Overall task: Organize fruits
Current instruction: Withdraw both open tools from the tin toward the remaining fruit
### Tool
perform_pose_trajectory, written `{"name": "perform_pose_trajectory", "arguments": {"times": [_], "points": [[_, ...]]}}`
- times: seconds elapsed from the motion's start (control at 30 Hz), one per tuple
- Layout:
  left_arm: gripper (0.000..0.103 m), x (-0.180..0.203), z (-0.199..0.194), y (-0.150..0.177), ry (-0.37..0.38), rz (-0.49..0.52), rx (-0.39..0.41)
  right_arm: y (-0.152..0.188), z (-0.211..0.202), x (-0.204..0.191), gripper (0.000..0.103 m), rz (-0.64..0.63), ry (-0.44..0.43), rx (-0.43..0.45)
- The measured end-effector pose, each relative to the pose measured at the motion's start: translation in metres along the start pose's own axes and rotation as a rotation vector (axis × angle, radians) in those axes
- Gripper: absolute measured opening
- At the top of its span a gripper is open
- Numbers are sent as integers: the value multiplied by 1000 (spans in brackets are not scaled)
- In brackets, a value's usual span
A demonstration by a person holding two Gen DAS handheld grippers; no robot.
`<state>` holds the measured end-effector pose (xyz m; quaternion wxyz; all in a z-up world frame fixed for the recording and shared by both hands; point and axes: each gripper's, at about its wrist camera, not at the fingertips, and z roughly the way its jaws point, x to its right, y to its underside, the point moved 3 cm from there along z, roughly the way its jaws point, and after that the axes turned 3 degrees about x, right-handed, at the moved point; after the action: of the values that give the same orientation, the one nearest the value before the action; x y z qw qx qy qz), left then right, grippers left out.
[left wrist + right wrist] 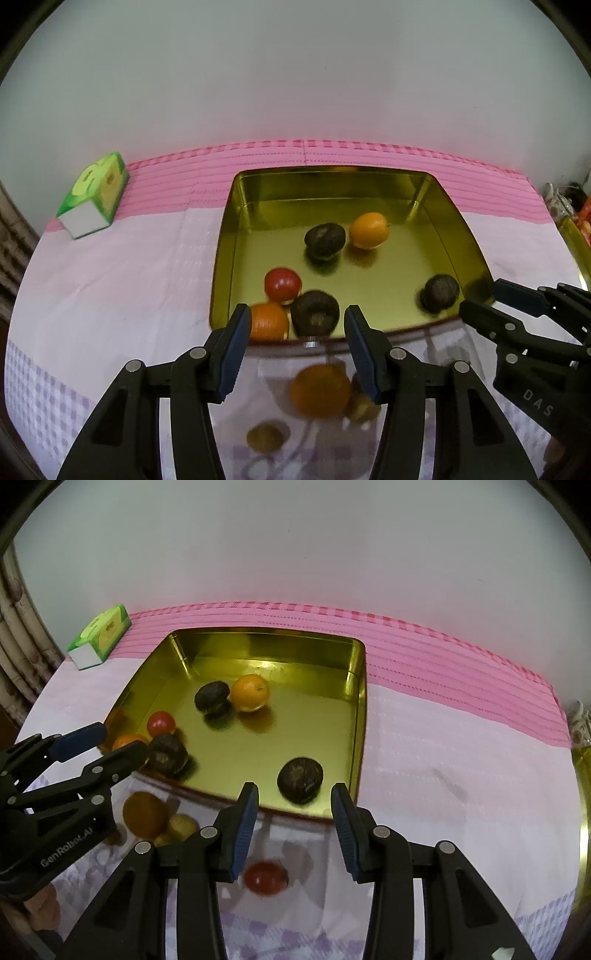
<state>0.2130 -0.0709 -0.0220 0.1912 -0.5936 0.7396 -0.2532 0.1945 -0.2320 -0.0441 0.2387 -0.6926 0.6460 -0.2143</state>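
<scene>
Pink-and-white tablecloth [110, 266] under a pale wall, gold tray [458, 218] mid-frame holding six fruits, green box [98, 192] upper left, left gripper [295, 343] and right gripper [293, 819] both jaws wide, empty.

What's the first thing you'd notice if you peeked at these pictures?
The shiny gold tray on the pink cloth, holding oranges, a red tomato and three dark fruits. Next, the two open black grippers, left and right, at the tray's near edge. A green box sits far left.

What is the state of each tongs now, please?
Left tongs: open, holding nothing.
Right tongs: open, holding nothing.
</scene>
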Motion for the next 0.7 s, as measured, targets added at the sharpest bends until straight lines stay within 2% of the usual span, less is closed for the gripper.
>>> {"name": "perform_pose_trajectory", "arguments": {"times": [0.37,0.7], "points": [[53,-7,-39,53,-16,-27,3,53,-31,7,38,16,5,-3],[53,-29,-40,111,-48,-82,-73,103,-32,12,38,28,0,-57]]}}
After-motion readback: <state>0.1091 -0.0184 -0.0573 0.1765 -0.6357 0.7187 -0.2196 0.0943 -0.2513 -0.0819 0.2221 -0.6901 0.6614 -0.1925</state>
